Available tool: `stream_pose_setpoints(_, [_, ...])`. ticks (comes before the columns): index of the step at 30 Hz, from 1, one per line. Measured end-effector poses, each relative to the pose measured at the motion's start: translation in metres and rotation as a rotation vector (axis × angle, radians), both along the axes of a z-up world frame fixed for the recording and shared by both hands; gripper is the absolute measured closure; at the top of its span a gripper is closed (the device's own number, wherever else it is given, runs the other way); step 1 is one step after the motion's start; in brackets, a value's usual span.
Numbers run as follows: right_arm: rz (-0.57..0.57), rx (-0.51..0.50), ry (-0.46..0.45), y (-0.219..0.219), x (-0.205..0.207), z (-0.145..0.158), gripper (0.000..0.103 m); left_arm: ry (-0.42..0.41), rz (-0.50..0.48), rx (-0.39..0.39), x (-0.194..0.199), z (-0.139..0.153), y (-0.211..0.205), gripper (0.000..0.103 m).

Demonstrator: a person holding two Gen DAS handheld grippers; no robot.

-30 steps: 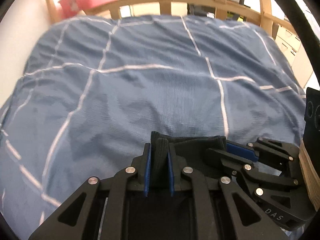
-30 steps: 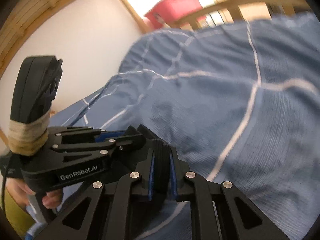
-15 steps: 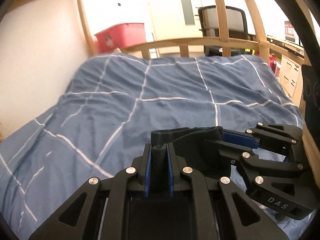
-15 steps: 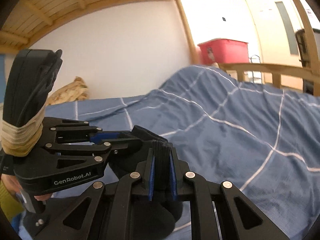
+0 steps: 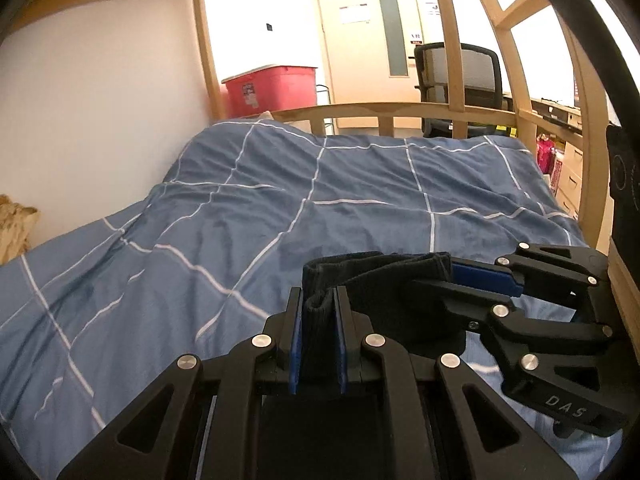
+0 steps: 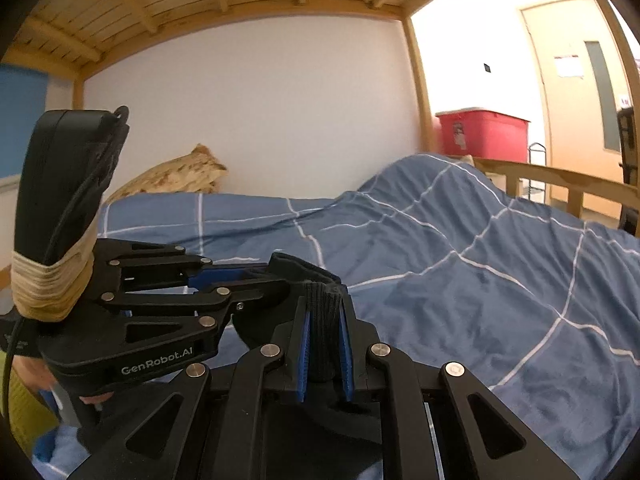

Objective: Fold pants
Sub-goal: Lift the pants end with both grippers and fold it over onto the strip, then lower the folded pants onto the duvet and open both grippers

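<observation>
The black pants are held up above the bed by their ribbed waistband. My left gripper is shut on one end of the band. My right gripper is shut on the other end; it also shows in the left wrist view, close at the right. The left gripper also shows in the right wrist view, close at the left. The band spans the short gap between them. The rest of the pants hangs below, out of view.
A blue duvet with white lines covers the bed under a wooden bunk frame. White wall at the left, a patterned pillow at the head. A wooden rail, red bin and office chair lie beyond.
Both grippers have lifted and tilted up with the waistband still clamped; the view has swung from the duvet to the room and bunk slats. The grippers stay close together.
</observation>
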State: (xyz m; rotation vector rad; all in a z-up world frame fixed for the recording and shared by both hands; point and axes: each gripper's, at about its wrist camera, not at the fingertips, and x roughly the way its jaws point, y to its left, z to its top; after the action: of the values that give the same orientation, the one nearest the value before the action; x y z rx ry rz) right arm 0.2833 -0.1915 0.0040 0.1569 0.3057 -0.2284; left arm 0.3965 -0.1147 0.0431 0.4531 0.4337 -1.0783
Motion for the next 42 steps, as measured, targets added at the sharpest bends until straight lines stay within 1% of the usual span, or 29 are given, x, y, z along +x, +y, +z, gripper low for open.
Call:
stream_pose_setpoints(4, [0.035,-0.024,-0.002,0.026,-0.002,0.004,0.089,0.006,0.006,-0.025,-0.001,-0.001,0.031,0.088])
stream_pose_setpoints(9, [0.078,-0.032,0.002,0.055,0.000,0.004,0.089,0.018,0.009,-0.023,0.003,-0.003,0.060,0.088])
stream_pose_setpoints(12, [0.097,-0.039,0.006,0.073,0.001,0.003,0.089,0.018,0.016,-0.007,0.004,-0.007,0.074,0.088])
stream_pose_setpoints(15, [0.119,-0.034,0.015,0.089,0.005,-0.001,0.089,0.035,0.024,0.017,0.009,-0.015,0.090,0.088])
stream_pose_setpoints(19, [0.149,-0.026,0.037,0.110,0.011,-0.011,0.089,0.046,0.051,0.057,0.013,-0.029,0.114,0.088])
stream_pose_setpoints(25, [0.225,-0.043,0.073,0.155,0.018,-0.030,0.089,0.074,0.097,0.086,0.015,-0.047,0.157,0.088])
stream_pose_setpoints(28, [0.272,-0.049,0.079,0.176,0.019,-0.034,0.089,0.084,0.117,0.095,0.014,-0.050,0.178,0.089])
stream_pose_setpoints(31, [0.307,-0.047,0.081,0.193,0.020,-0.037,0.089,0.081,0.136,0.126,0.012,-0.053,0.198,0.089])
stream_pose_setpoints(34, [0.341,-0.061,0.090,0.213,0.020,-0.042,0.089,0.092,0.155,0.151,0.015,-0.060,0.211,0.092])
stream_pose_setpoints(35, [0.350,-0.066,0.098,0.220,0.020,-0.045,0.089,0.082,0.175,0.161,0.016,-0.063,0.213,0.097])
stream_pose_setpoints(36, [0.357,-0.066,0.107,0.224,0.021,-0.048,0.089,0.075,0.196,0.172,0.018,-0.065,0.216,0.097])
stream_pose_setpoints(38, [0.373,-0.068,0.125,0.231,0.021,-0.054,0.089,0.106,0.205,0.167,0.020,-0.070,0.223,0.097])
stream_pose_setpoints(40, [0.388,-0.092,0.132,0.238,0.019,-0.058,0.089,0.094,0.211,0.177,0.015,-0.074,0.227,0.097])
stream_pose_setpoints(42, [0.405,-0.110,0.146,0.244,0.017,-0.064,0.089,0.122,0.236,0.181,0.015,-0.077,0.232,0.096])
